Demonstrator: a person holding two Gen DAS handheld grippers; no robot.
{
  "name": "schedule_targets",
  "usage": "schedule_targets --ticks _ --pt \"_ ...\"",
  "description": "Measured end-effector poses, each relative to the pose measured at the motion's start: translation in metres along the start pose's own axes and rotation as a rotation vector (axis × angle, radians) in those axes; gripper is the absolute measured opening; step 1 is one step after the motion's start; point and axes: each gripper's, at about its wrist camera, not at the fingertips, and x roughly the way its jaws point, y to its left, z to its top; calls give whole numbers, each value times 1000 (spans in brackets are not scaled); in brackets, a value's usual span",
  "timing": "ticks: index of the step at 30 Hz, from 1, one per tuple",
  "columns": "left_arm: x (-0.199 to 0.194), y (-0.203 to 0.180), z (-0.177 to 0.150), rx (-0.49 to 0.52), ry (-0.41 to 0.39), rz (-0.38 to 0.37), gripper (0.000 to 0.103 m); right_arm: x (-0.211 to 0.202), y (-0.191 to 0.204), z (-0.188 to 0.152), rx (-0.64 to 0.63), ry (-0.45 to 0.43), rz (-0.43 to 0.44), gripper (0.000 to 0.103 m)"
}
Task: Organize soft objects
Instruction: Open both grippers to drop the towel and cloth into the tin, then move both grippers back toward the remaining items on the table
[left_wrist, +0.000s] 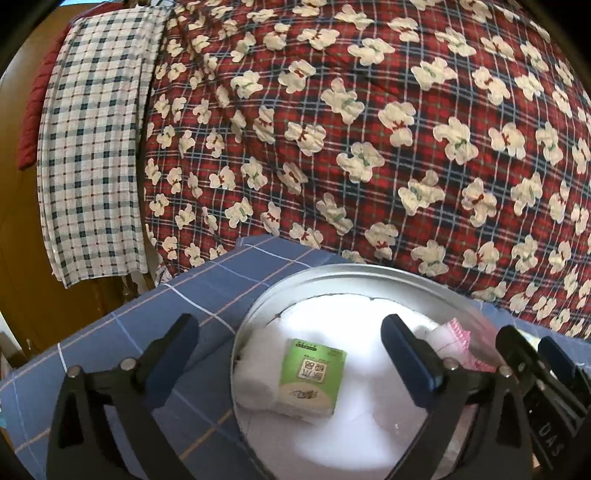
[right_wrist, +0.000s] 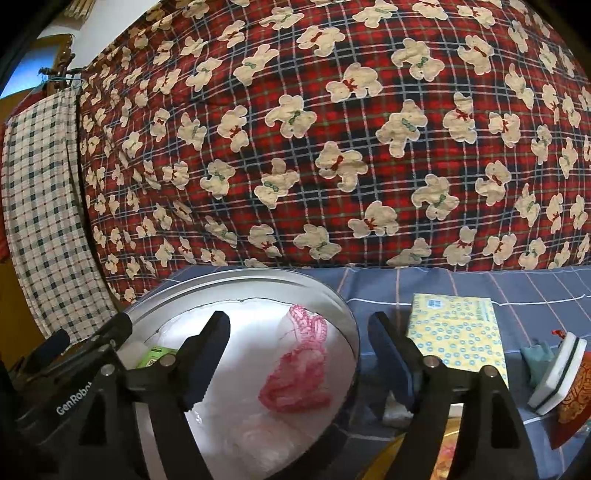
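Observation:
A round metal tin lined with white sits on the blue checked sheet. In it lie a green-labelled tissue pack and a pink-and-white cloth. My left gripper is open and empty, its fingers straddling the tin's left rim and the pack. In the right wrist view the tin holds the pink cloth, and the green pack peeks out at the left. My right gripper is open and empty over the tin's right rim. A yellow tissue pack lies right of the tin.
A big red plaid quilt with bear prints fills the background. A checked cloth hangs at the left. A white sponge, a teal item and an orange patterned object lie on the blue sheet at the right.

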Motion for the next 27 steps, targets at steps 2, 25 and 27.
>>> schedule_targets --ticks 2,25,27 --pt "-2 -1 -1 0 -9 -2 100 -1 -2 0 6 5 -1 79" --pt "-20 -30 -13 75 -40 -53 100 -42 -30 -3 -81 -31 -113 79" --pt "-25 -36 -16 92 -48 -64 100 -47 -40 -4 -84 -35 -134 79"
